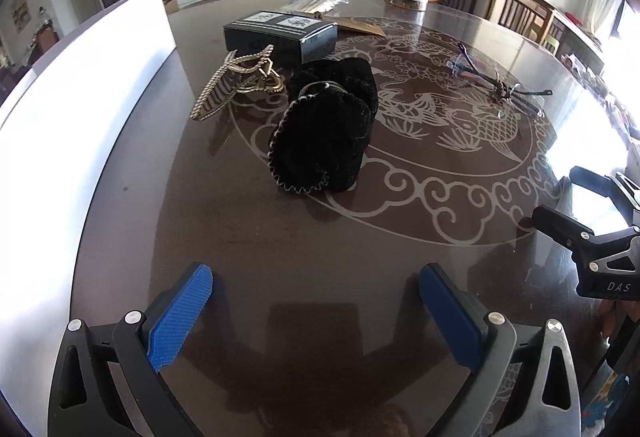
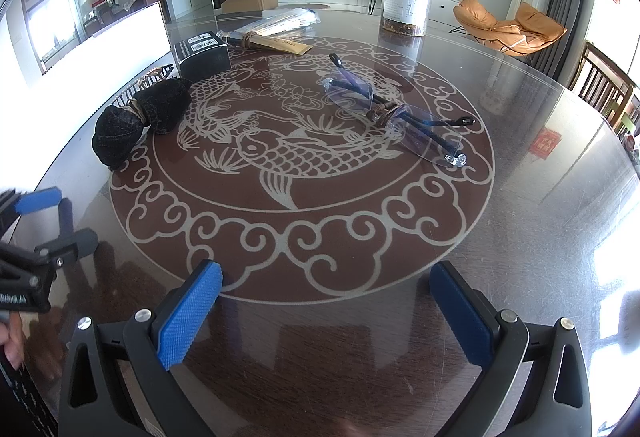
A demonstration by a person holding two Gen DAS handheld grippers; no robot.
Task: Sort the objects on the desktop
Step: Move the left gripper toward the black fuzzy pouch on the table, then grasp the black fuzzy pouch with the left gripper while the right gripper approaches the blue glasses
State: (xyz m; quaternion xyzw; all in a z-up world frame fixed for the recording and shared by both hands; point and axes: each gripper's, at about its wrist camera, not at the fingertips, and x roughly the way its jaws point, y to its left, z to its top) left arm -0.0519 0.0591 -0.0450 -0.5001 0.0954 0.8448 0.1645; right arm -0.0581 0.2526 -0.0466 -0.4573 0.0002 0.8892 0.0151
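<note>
Ahead, both tools, left [image 1: 316, 301] and right [image 2: 326, 307], gape empty; black knitted scrunchie [image 1: 326, 125], gold hair claw [image 1: 236, 83] and rimless glasses [image 2: 394, 113] dot the dark round counter [image 1: 280, 257].

Scrunchie [image 1: 326, 125] left of glasses [image 1: 500, 85]

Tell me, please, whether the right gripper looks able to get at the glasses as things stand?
Probably yes. The right gripper is open and empty, and the glasses lie ahead of it on the table with only bare tabletop between them; nothing stands in the way.
</note>
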